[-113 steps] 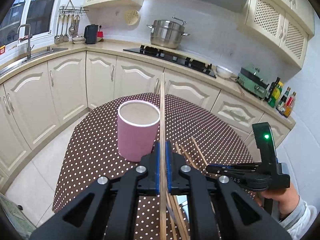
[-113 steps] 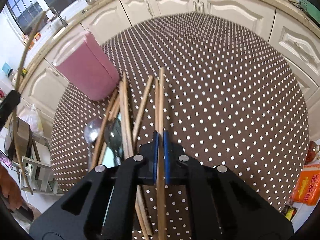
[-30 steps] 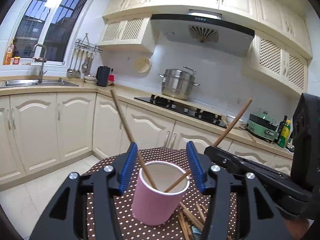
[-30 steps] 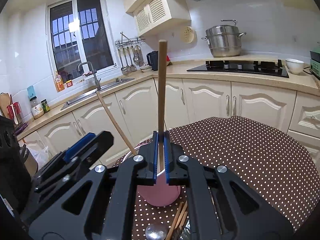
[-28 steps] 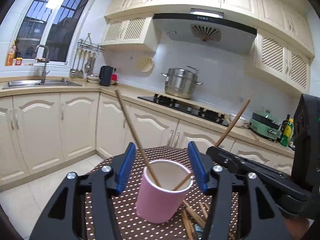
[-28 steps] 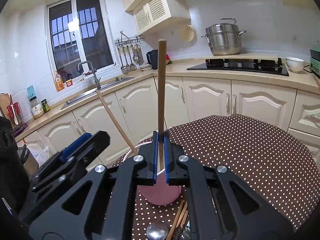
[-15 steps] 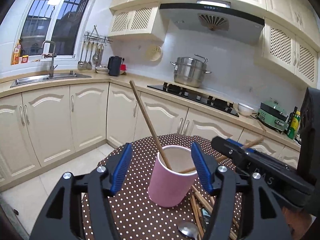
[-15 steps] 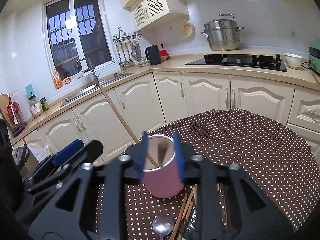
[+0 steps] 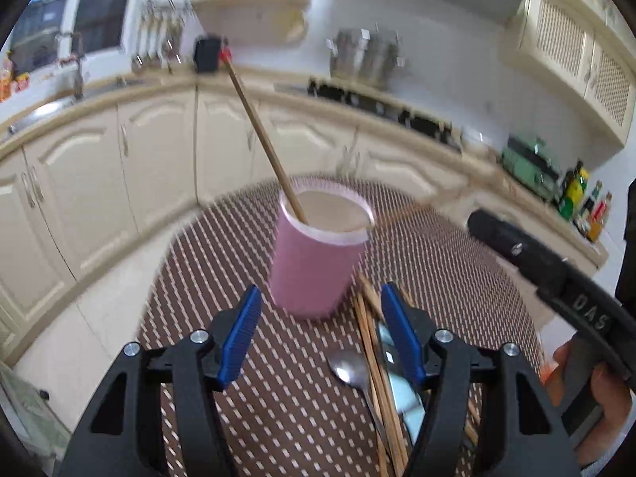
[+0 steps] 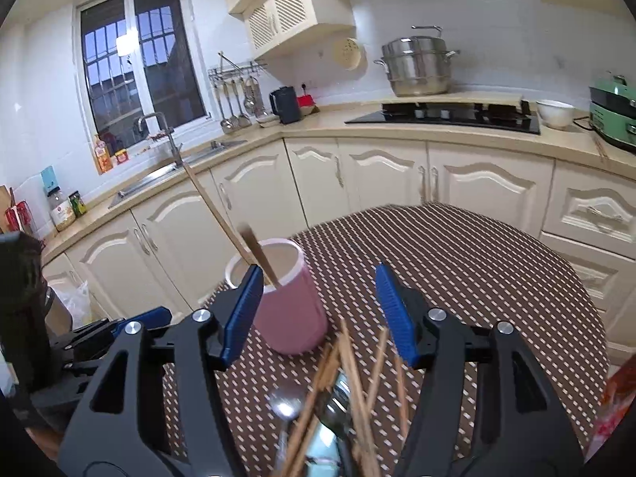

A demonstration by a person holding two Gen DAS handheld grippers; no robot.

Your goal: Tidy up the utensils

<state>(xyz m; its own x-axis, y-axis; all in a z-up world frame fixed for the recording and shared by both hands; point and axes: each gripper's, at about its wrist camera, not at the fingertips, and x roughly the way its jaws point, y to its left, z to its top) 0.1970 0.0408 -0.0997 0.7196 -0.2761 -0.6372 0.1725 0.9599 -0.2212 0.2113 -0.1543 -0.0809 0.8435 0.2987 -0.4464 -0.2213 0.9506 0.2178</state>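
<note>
1. While the right gripper has its jaws just opened with nothing between them, two chopsticks are seen leaning in the pink cup on the dotted table;
2. the left gripper is held apart too, empty;
3. more chopsticks and a spoon are left lying just beside the cup.

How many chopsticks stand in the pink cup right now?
2: one chopstick leans left over the pink cup's rim, the second leans toward the right tool. Its blurred end pokes over the rim in the left view.
</note>
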